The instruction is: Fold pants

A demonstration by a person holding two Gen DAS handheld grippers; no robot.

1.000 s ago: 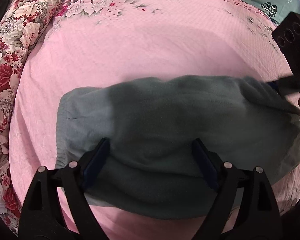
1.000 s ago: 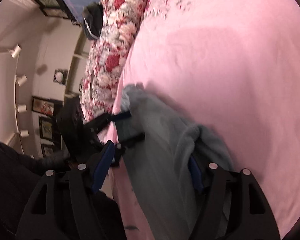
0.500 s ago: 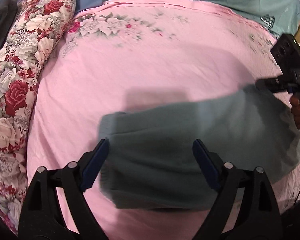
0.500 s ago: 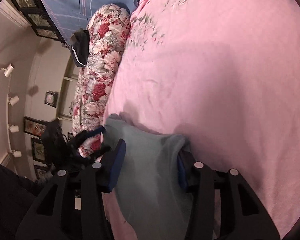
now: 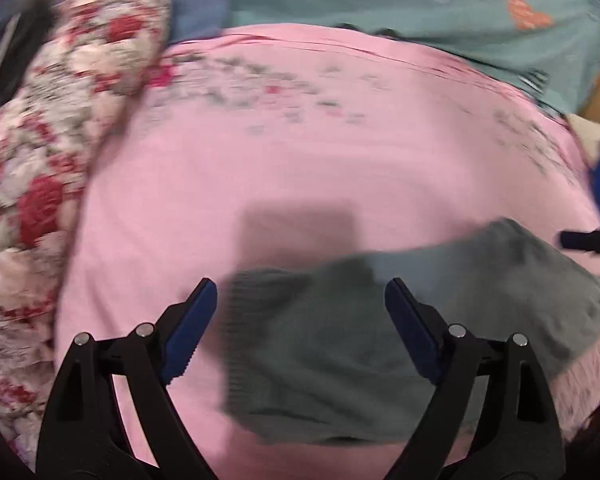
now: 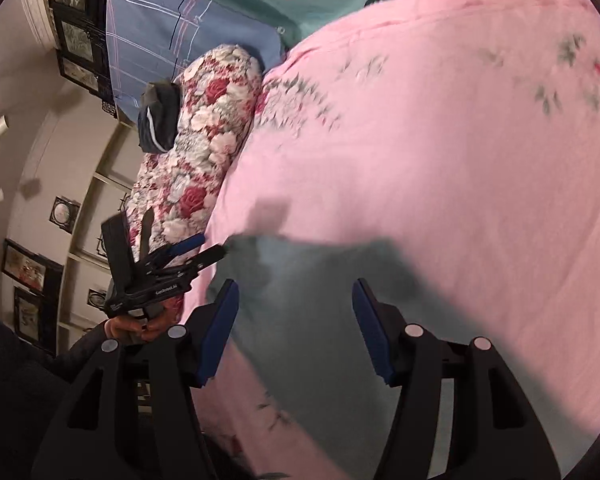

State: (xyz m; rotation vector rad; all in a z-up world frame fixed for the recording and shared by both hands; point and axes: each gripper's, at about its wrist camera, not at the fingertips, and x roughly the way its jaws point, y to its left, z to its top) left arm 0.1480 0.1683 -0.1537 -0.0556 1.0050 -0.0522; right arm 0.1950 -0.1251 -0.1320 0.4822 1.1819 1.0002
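Note:
The grey-green pants (image 5: 380, 340) lie folded on the pink bedspread (image 5: 300, 152), blurred by motion. My left gripper (image 5: 300, 292) hovers open over their left part, and its blue pads are clear of the cloth. At the right edge of the left wrist view, the right gripper (image 5: 588, 240) shows just beyond the pants' far corner. In the right wrist view the pants (image 6: 308, 320) lie below my right gripper (image 6: 296, 292). Its jaws are opening and no cloth is pinched between the pads. The left gripper (image 6: 204, 252) sits at the pants' left end, held by a hand (image 6: 140, 326).
A red-and-white floral bolster (image 5: 60, 120) runs along the left side of the bed, with a dark bag (image 6: 160, 116) on it. A teal blanket (image 5: 420, 20) and a blue checked sheet (image 6: 160, 32) lie beyond the bed's far edge. A wall with framed pictures (image 6: 24, 272) stands left.
The right gripper held a fold of the pants half a second ago; it has let go and drawn back. The left gripper has lifted off the cloth, and both views have tilted up.

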